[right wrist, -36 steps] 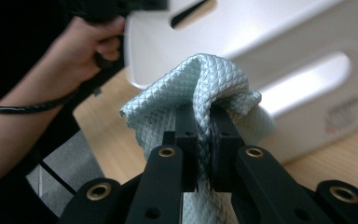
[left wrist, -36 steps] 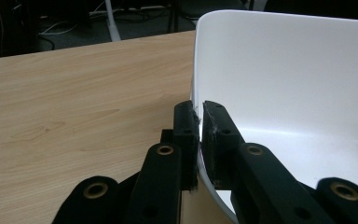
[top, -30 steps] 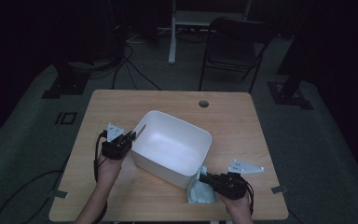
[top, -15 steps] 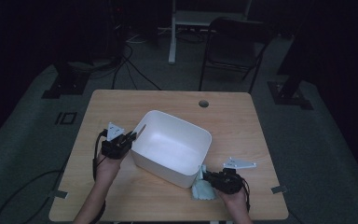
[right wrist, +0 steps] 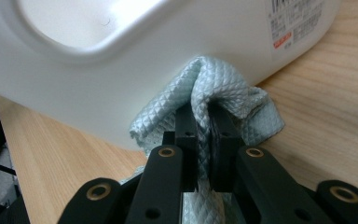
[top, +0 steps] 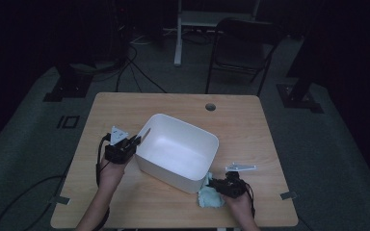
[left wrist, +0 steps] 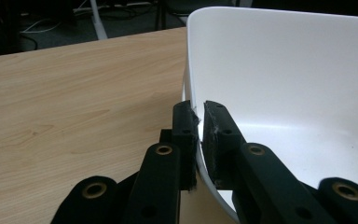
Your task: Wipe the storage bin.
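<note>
The left tool is clamped on the rim of the white tub, tilting it at mid-bench. The right tool pinches a pale blue cloth against the tub's outer wall near the bench's front edge. Judging by this, wiping is underway. The right gripper view reveals the tub's underside and label.

Dim room. Grey carpeted floor, cables trailing at far left; black folding chair beyond wooden counter.
</note>
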